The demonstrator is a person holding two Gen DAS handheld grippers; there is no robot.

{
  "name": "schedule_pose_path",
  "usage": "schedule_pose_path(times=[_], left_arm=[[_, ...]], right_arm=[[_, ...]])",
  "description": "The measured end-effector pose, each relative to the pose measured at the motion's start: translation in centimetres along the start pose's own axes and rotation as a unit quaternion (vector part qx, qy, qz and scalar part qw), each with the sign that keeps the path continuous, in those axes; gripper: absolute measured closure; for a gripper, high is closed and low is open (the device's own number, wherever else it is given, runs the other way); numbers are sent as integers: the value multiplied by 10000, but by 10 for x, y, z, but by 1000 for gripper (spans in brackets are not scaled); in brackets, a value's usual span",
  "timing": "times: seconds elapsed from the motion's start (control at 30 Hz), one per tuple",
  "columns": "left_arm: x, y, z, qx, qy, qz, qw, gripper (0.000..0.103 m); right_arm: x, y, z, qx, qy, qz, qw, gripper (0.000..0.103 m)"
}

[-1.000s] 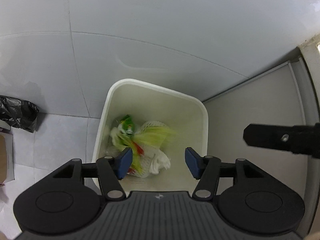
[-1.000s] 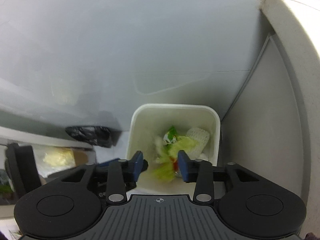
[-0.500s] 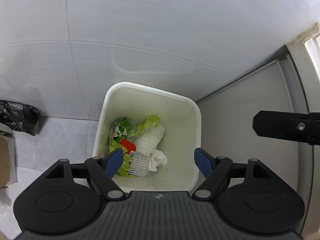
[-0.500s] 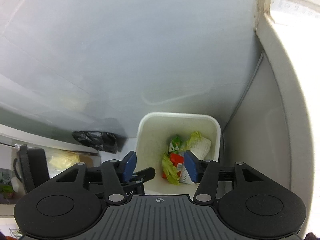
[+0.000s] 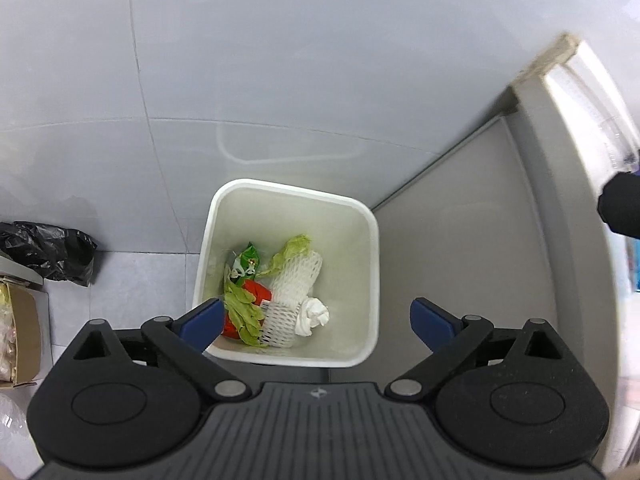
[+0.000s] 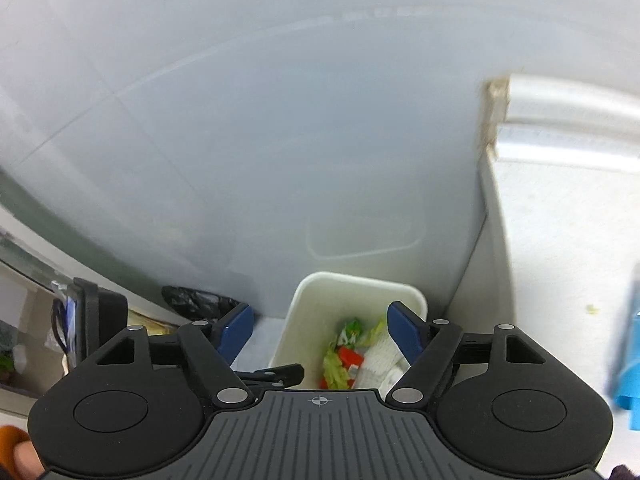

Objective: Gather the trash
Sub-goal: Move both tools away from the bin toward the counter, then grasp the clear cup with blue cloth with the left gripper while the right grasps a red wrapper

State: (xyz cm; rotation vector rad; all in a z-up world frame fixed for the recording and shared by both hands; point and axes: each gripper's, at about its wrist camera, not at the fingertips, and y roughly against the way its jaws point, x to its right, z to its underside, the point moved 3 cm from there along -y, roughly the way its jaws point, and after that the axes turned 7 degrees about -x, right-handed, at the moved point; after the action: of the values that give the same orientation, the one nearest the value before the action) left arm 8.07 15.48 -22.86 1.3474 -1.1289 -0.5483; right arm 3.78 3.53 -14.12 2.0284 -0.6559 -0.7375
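Note:
A white square trash bin [image 5: 372,248] stands on the floor in a corner, below both grippers; it also shows in the right wrist view [image 6: 304,312]. Inside lie lettuce leaves [image 5: 244,312], a green wrapper [image 5: 246,262], a red piece [image 5: 260,292], white foam netting [image 5: 294,288] and a crumpled tissue [image 5: 314,314]. My left gripper [image 5: 316,324] is open and empty high above the bin. My right gripper [image 6: 320,330] is open and empty, higher up. The left gripper's finger [image 6: 276,374] shows below it.
A black plastic bag [image 5: 52,250] lies on the floor left of the bin, next to a cardboard box [image 5: 20,328]. A grey wall is behind, a grey cabinet side [image 5: 480,260] to the right. A white countertop [image 6: 560,240] holds a blue object [image 6: 628,368].
The lettuce has dropped into the bin and settled on the other trash. Both grippers have opened wider and risen away from the bin; the right one now sees the countertop.

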Motion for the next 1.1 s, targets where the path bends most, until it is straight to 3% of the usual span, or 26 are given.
schedule_pose_path(times=[0.13, 0.4, 0.67, 0.9, 1.1], left_arm=[[15, 17, 5, 114, -24, 57, 9999, 2], [55, 56, 14, 570, -267, 158, 9979, 1], [112, 76, 25, 795, -949, 380, 9916, 1], [166, 75, 40, 973, -1386, 850, 9819, 1], [226, 59, 49, 1056, -1888, 1042, 9707, 1]], right_arm=[[6, 36, 12, 421, 133, 68, 9990, 20], [37, 101, 45, 1151, -113, 439, 9923, 18], [89, 155, 89, 1813, -588, 1303, 9730, 14], [139, 173, 127, 1927, -909, 1990, 9565, 11], [164, 176, 151, 1850, -1243, 2159, 9506, 11]])
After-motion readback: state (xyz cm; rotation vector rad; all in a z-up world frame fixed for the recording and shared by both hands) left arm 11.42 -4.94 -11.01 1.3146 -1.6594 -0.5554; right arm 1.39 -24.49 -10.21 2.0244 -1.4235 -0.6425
